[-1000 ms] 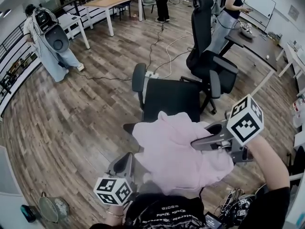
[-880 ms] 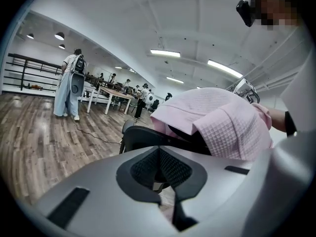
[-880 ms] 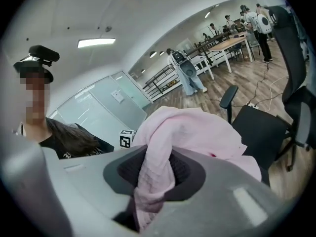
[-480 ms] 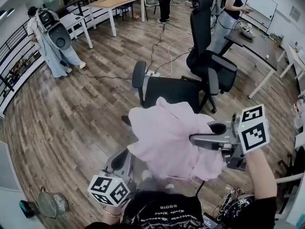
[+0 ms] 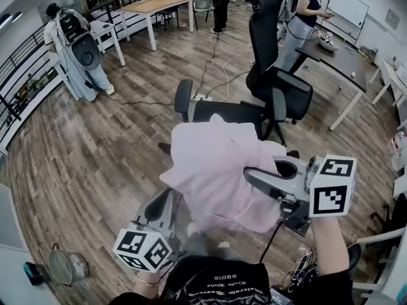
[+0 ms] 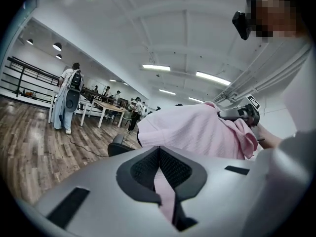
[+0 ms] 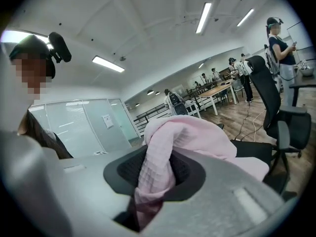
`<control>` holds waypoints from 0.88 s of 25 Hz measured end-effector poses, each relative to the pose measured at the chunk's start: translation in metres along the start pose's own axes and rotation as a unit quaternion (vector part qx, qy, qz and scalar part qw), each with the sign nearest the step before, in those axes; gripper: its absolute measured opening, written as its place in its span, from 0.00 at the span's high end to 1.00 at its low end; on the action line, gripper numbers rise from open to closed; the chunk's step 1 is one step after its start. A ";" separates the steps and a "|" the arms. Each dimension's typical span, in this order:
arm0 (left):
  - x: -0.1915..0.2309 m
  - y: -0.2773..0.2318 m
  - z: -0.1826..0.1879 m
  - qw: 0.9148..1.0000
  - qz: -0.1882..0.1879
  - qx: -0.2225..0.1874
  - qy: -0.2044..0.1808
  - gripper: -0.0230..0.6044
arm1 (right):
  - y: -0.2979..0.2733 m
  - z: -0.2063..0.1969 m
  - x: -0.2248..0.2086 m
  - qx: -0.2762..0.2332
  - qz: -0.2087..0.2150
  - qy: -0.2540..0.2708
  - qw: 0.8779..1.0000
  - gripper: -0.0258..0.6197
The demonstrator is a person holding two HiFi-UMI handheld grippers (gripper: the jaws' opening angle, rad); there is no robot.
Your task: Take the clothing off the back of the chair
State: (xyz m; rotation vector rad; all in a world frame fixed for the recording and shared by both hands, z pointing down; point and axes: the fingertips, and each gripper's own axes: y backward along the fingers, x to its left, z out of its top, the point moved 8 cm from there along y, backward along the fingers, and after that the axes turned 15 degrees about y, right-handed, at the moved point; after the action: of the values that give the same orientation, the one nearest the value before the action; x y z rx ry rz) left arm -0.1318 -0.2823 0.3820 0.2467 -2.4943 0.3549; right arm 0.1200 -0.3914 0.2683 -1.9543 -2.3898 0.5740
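Where the waffle-knit pink garment (image 5: 216, 170) bunches, the left gripper (image 6: 162, 181) and right gripper (image 7: 150, 177) — fingers clenched — pinch it.

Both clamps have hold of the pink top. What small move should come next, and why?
Probably lift it a little higher and draw it toward the person: the left gripper and right gripper are both shut on the pink garment, which hangs just above the chair.

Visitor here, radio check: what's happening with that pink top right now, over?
Left gripper and right gripper both shut on pink top. Top stretched between them above the office chair. Nothing blocking in view.
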 end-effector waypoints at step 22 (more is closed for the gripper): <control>-0.020 0.063 -0.021 0.995 -0.088 0.048 -0.017 0.95 | 0.034 -0.036 0.098 -0.164 -0.198 -0.018 0.966 0.83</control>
State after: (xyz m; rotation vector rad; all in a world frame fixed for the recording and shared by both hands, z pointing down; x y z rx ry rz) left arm -0.1207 -0.2139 0.3743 0.5110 -2.4681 0.3997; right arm 0.1386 -0.2831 0.2707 -1.4809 -2.9414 0.2094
